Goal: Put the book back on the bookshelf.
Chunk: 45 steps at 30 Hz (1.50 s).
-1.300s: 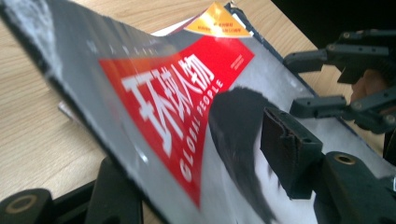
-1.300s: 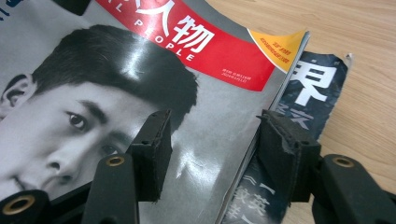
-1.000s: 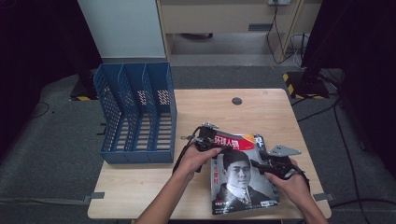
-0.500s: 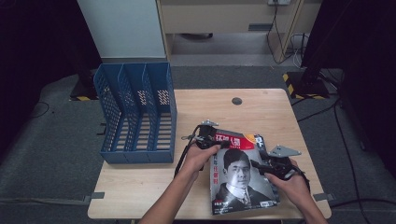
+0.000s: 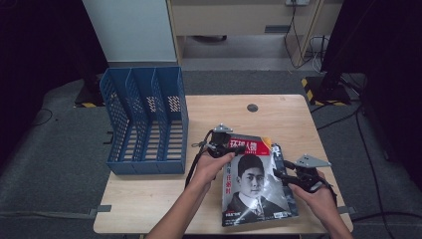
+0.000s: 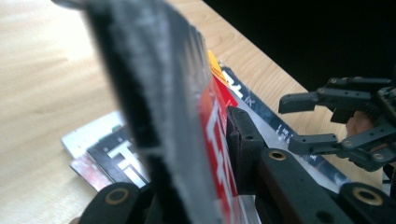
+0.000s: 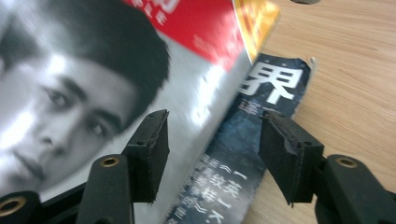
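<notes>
Blue file rack (image 5: 147, 119) stands at the table's (image 5: 149, 199) left side, three slots open upward, well apart from the work.

Left gripper (image 5: 230, 148): jaws have just been closing and are now clamped on the top magazine (image 5: 254, 184) at its far left corner, by the red title band. In the left gripper view the page edges (image 6: 154, 93) run up between the jaws, the cover's red (image 6: 219, 140) pressed against the right-hand pad. That corner looks raised off the table.

Magazine's long axis runs away from the person, slightly skewed; its near end lies close to the table's front edge. A second, darker magazine (image 5: 278, 154) peeks out beneath along the right side.

Right gripper (image 5: 279, 168): unclenched, gripping nothing, jaws straddling the top magazine's right edge (image 7: 205, 116).

Judgement: the rack lies to the left of the magazine, so the left hand is nearer it and already has the grip.
</notes>
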Each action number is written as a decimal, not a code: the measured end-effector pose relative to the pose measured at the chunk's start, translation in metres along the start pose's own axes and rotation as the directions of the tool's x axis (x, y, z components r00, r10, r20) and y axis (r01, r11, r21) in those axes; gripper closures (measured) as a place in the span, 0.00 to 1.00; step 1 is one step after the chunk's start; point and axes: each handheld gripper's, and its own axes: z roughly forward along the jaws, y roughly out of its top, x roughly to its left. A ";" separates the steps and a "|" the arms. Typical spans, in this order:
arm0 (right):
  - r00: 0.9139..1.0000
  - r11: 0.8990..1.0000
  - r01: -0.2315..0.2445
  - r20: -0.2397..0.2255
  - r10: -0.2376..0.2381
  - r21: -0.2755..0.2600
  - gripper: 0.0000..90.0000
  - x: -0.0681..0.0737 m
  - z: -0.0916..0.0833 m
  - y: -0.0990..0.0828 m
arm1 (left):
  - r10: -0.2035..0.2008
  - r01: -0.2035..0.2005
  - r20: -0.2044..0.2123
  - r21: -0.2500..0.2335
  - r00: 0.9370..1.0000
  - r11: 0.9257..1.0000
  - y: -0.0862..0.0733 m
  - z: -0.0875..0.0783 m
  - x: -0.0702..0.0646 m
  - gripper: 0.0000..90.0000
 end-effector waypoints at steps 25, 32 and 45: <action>0.986 0.995 -0.105 0.133 0.104 -0.004 0.56 -0.024 -0.009 -0.008 | 0.038 -0.043 -0.065 -0.066 0.997 0.997 0.027 -0.048 0.001 0.95; 0.979 0.992 -0.125 0.160 0.124 -0.003 0.55 -0.030 -0.012 -0.010 | 0.057 -0.064 -0.074 -0.101 0.996 0.993 0.032 -0.065 0.000 0.95; 0.977 0.992 -0.127 0.175 0.124 0.002 0.55 -0.032 -0.011 -0.011 | 0.064 -0.074 -0.091 -0.110 0.994 0.991 0.037 -0.081 0.000 0.95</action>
